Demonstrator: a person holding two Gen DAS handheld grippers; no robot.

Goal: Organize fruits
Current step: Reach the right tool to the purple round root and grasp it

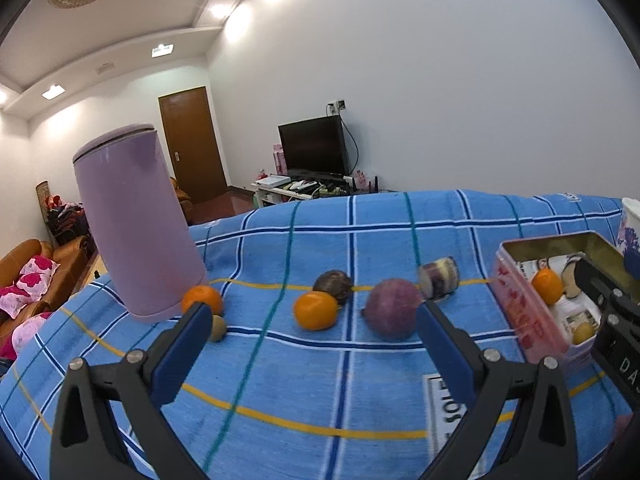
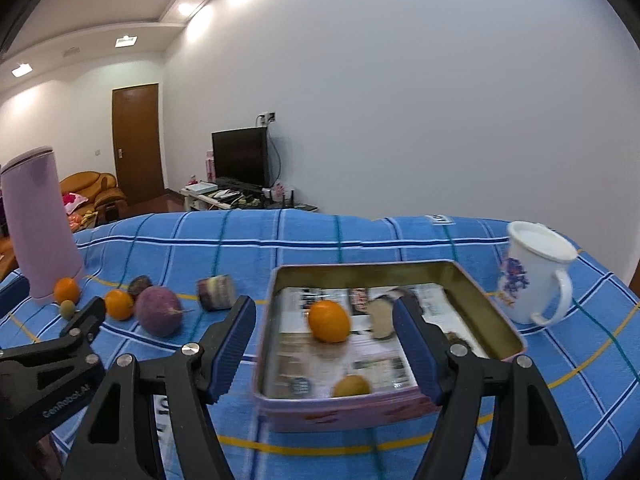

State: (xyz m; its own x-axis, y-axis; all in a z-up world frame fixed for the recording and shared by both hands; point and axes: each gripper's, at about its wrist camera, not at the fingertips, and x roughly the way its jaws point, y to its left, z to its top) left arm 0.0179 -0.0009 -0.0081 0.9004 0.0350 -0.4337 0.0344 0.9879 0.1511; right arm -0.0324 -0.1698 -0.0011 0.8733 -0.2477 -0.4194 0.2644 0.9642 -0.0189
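Both claws are hanging wide open and empty: right claw (image 2: 324, 344) over the pink tin (image 2: 496, 320), left claw (image 1: 312, 332) facing the loose orange (image 1: 315, 311) on the blue-checked counter (image 1: 280, 380). That orange is looking light, firm and roll-prone, so I'd be pinching across its middle.

3 oranges (image 2: 329, 321), 2 purple fruits (image 2: 158, 316), approx. 2 small yellowish fruits (image 2: 351, 386), 1 tin (image 2: 486, 308).

A: Where does the left wrist view look from?

B: Low over the blue checked cloth (image 1: 304, 364), facing the loose fruit row and the TV wall; the pink tin (image 1: 532, 312) sits at its right edge.

A: And the right wrist view?

B: Further right, close above the same tin (partly blurred), same heading. Both share the purple canister (image 2: 40, 224).
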